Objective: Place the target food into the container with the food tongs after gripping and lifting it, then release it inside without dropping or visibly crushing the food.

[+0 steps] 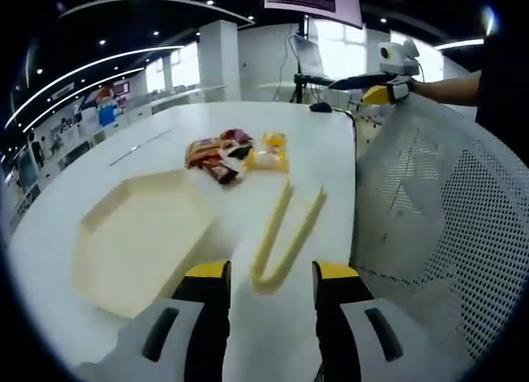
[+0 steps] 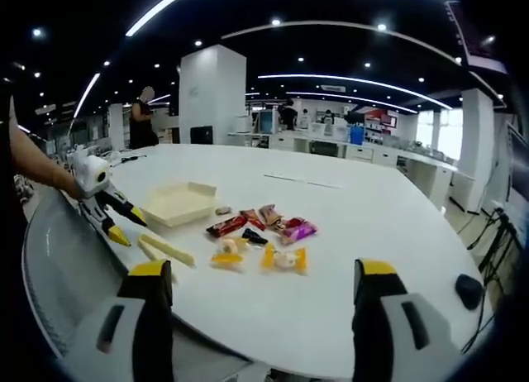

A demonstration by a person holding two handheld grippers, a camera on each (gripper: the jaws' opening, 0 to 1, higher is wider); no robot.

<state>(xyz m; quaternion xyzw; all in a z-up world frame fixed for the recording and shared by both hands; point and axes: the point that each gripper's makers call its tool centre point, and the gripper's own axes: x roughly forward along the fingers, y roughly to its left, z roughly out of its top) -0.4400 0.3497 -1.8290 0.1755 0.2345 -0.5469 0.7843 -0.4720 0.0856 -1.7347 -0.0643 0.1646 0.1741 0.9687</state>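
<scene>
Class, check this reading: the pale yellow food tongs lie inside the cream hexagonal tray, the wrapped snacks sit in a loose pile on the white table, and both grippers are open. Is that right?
Not quite. The pale yellow food tongs lie on the white table beside the cream hexagonal tray, not inside it, as the left gripper view shows. The wrapped snacks are piled on the table, and the left gripper and right gripper are open.

Open-plan office, dark ceiling with curved light strips and spot lamps. White pillar at 11 o'clock in the right gripper view; desks along the far wall, bright windows at 3 o'clock. White mesh chair back at 3 o'clock in the left gripper view.
</scene>
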